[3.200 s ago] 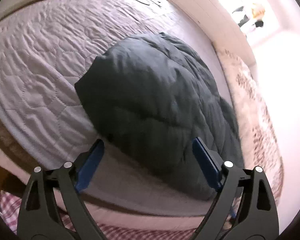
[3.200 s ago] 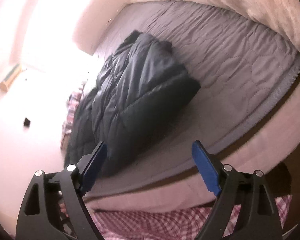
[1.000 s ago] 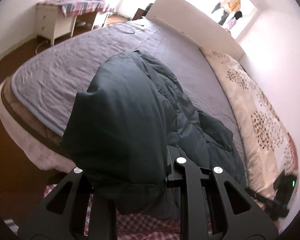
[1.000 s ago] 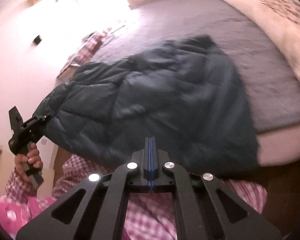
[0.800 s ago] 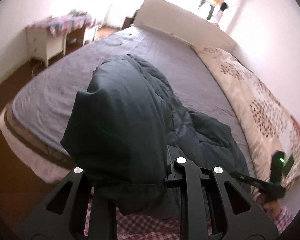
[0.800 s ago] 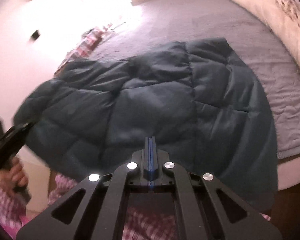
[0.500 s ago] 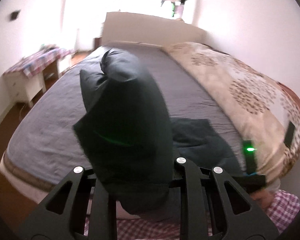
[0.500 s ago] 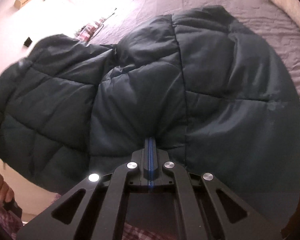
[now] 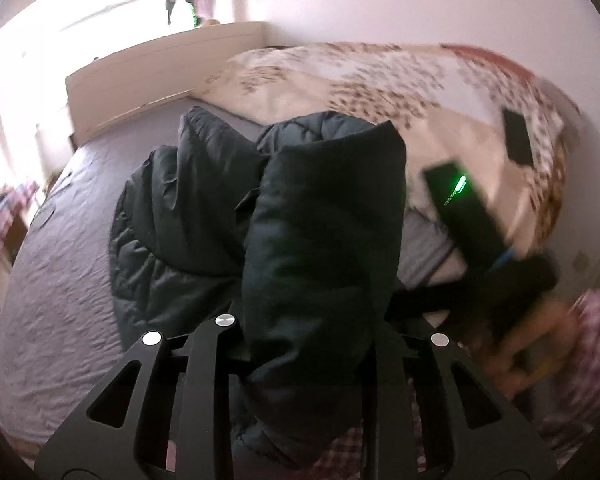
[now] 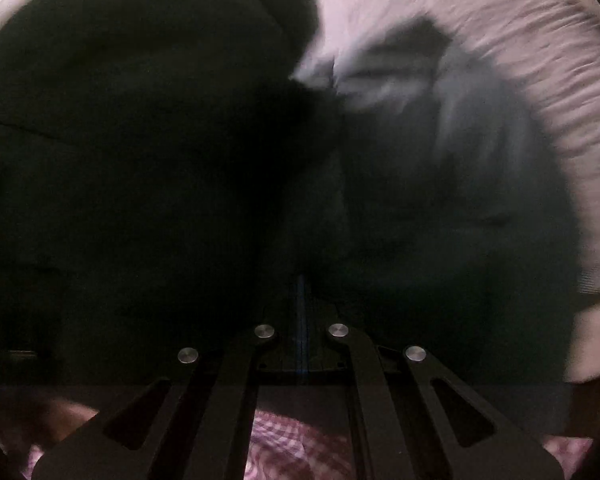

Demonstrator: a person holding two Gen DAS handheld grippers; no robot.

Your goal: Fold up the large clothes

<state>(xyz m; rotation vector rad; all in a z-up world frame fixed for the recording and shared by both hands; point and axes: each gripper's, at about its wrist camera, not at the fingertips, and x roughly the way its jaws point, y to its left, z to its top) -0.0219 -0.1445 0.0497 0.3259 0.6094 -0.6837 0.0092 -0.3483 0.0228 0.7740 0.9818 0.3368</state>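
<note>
A dark green quilted puffer jacket [image 9: 320,216] hangs bunched from my left gripper [image 9: 312,344], which is shut on its edge; the fabric hides the fingertips. The rest of the jacket [image 9: 172,216] trails onto the grey bed sheet [image 9: 60,280]. In the right wrist view the jacket [image 10: 140,160] fills most of the frame, dark and blurred. My right gripper [image 10: 301,308] is shut on the jacket's edge, blue pads pressed together. The right gripper's body with a green light [image 9: 464,216] shows at the right of the left wrist view.
A floral cream duvet [image 9: 380,80] lies along the bed's right side with a dark phone-like object [image 9: 518,140] on it. A white headboard [image 9: 160,72] stands at the far end. The grey sheet shows at the upper right of the right wrist view [image 10: 540,60].
Both grippers, shut on the jacket since a second ago, have lifted and swung it, bringing the two held edges close together. The jacket now bunches and covers most of the right view.
</note>
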